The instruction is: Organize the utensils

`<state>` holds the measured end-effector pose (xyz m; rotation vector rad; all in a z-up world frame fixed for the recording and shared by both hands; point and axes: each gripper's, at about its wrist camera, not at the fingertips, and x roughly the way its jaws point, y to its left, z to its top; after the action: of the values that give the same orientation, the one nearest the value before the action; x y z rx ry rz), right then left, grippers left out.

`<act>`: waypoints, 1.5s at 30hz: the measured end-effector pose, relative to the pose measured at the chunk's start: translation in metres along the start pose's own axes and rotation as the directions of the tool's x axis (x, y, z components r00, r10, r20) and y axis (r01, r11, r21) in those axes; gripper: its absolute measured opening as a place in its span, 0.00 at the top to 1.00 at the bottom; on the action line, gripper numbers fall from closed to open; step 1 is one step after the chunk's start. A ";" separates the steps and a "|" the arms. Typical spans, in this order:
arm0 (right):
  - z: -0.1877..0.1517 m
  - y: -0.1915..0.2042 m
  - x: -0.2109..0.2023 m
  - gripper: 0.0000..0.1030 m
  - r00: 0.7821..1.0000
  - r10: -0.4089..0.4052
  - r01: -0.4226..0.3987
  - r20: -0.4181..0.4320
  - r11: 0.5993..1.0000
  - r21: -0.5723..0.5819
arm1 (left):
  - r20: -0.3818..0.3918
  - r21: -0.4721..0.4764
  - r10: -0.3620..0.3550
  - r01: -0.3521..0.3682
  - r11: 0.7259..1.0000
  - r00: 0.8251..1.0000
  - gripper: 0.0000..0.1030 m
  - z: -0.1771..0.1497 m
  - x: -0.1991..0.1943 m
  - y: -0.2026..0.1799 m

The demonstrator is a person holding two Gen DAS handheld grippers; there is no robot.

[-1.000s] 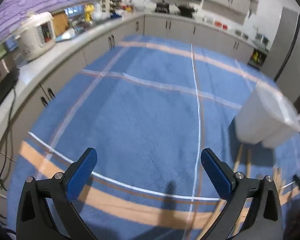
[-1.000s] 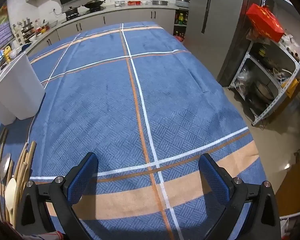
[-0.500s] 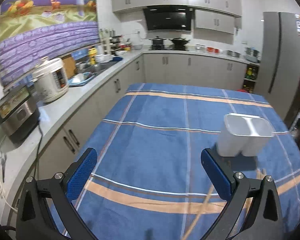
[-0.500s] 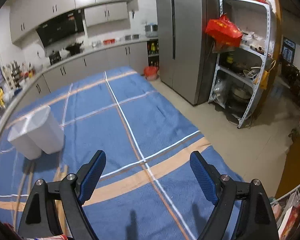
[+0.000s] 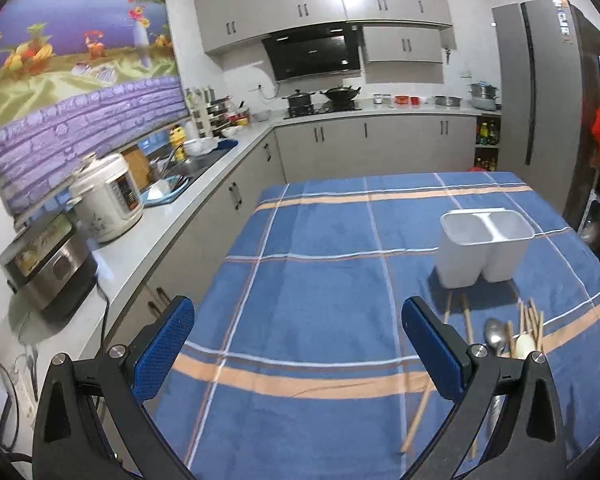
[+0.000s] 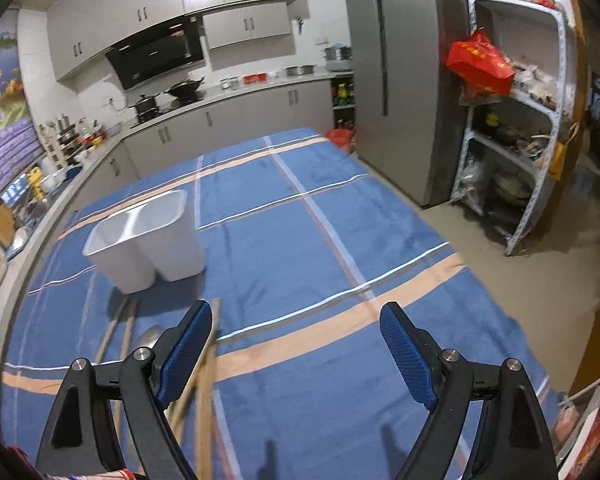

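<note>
Both grippers hang above a table covered by a blue cloth with white and orange stripes [image 5: 320, 280], and neither holds anything. The left gripper [image 5: 298, 344] has its blue-padded fingers [image 5: 162, 350] spread wide over bare cloth near the table's near edge, toward the left side that runs along the kitchen counter [image 5: 140, 240]. The right gripper [image 6: 296, 344] is likewise spread wide, its left finger [image 6: 186, 354] above the loose utensils. A white two-compartment utensil holder [image 5: 482, 246] stands upright on the cloth toward the table's right side as the left wrist view shows it, both compartments open at the top and nothing visible inside them. Just in front of it, toward the near edge, lies the scattered pile: wooden chopsticks [image 5: 530, 320] fanned out in several directions, a metal spoon [image 5: 494, 336] and a pale spoon [image 5: 524, 346] among them. One chopstick [image 5: 418, 412] lies apart, angled across the orange stripe. In the right wrist view the chopsticks [image 6: 204, 368] run under that gripper's left finger and are blurred. A rice cooker [image 5: 106, 196] sits on the counter left of the table, and a grey refrigerator [image 6: 396, 80] stands beyond the far right corner.
</note>
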<state>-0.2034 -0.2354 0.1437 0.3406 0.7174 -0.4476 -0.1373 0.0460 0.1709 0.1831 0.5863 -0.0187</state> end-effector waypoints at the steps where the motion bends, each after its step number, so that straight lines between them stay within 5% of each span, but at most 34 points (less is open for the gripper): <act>1: -0.002 0.004 0.002 0.14 1.000 0.012 -0.012 -0.007 1.000 -0.003 | -0.019 -0.009 -0.007 0.007 1.000 1.000 0.00 -0.004 0.002 0.007; 8: -0.028 0.032 0.025 0.24 0.984 0.094 -0.100 -0.150 0.994 -0.036 | -0.143 -0.013 -0.105 0.105 0.994 0.984 0.00 -0.031 0.023 0.025; 16: -0.054 0.030 0.042 0.49 0.940 0.136 -0.152 -0.312 0.988 -0.026 | -0.293 -0.058 -0.310 0.307 0.950 0.904 0.02 -0.035 0.067 -0.013; 21: -0.059 0.040 0.059 0.54 0.918 0.161 -0.194 -0.364 0.979 -0.057 | -0.367 -0.006 -0.372 0.397 0.918 0.852 0.30 -0.032 0.098 -0.059; 24: -0.058 0.047 0.066 0.54 0.913 0.162 -0.206 -0.374 0.975 -0.079 | -0.409 0.041 -0.383 0.436 0.899 0.828 0.32 -0.033 0.118 -0.087; 34: -0.061 0.065 0.091 0.67 0.909 0.103 -0.198 -0.403 0.960 -0.201 | -0.516 0.126 -0.335 0.457 0.880 0.788 0.55 -0.046 0.168 -0.140; 37: -0.059 0.068 0.095 0.85 0.907 0.106 -0.205 -0.407 0.956 -0.209 | -0.505 0.133 -0.329 0.448 0.884 0.798 0.92 -0.043 0.169 -0.146; 41: -0.051 0.058 0.098 0.88 0.899 0.125 -0.213 -0.419 0.963 -0.168 | -0.523 0.053 -0.344 0.433 0.900 0.780 0.94 -0.042 0.171 -0.141; 45: -0.047 0.043 0.098 0.94 0.908 0.087 -0.166 -0.411 0.973 -0.162 | -0.554 -0.111 -0.415 0.430 0.896 0.722 0.94 -0.048 0.168 -0.118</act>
<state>-0.1425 -0.2052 0.0493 0.2959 1.1257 -0.1786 -0.0316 -0.0558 0.0192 0.0709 1.2244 -0.4350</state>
